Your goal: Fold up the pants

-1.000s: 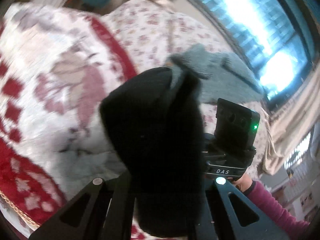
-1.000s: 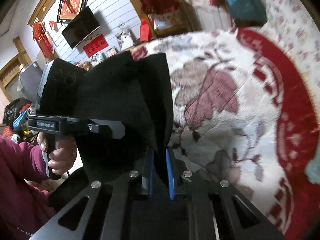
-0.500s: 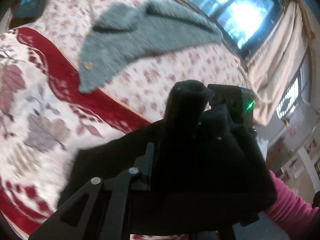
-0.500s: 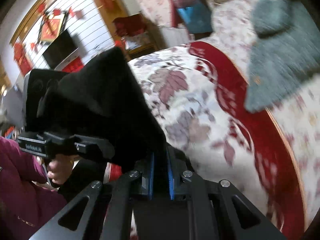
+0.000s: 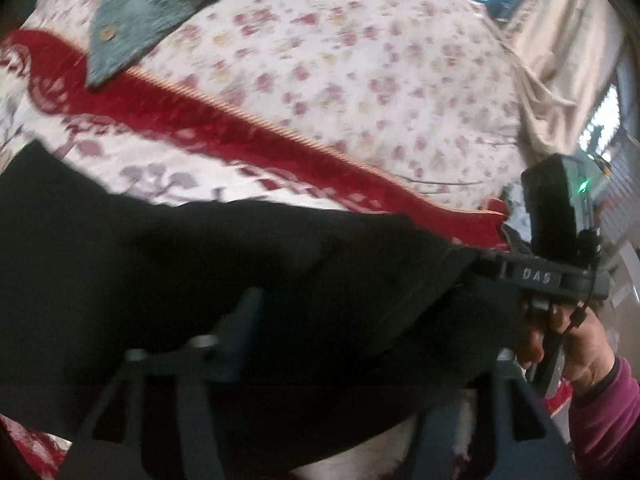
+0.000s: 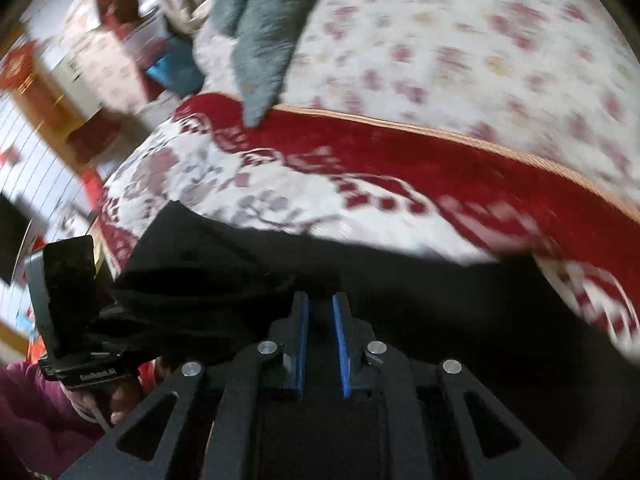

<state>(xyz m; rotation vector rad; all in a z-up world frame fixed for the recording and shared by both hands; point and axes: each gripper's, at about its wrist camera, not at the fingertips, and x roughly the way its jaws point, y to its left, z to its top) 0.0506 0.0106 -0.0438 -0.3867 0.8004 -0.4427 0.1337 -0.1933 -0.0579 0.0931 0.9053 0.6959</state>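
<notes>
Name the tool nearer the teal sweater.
Left. The left tool, jaws just opened around the pants, has the teal sweater ahead-left; the right tool, gripping the pants, sits farther right.

Black pants (image 5: 240,280) drape over the left gripper (image 5: 360,340), hiding its right finger and both tips; fabric runs off frame at 9 o'clock. Teal garment (image 6: 264,40) cut off at 12 o'clock. Room at 10 o'clock, right view, motion-blurred.

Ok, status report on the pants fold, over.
Left gripper just opened, pants loose between jaws. Right gripper shut on pants. Teal sweater beyond, not touching.
</notes>
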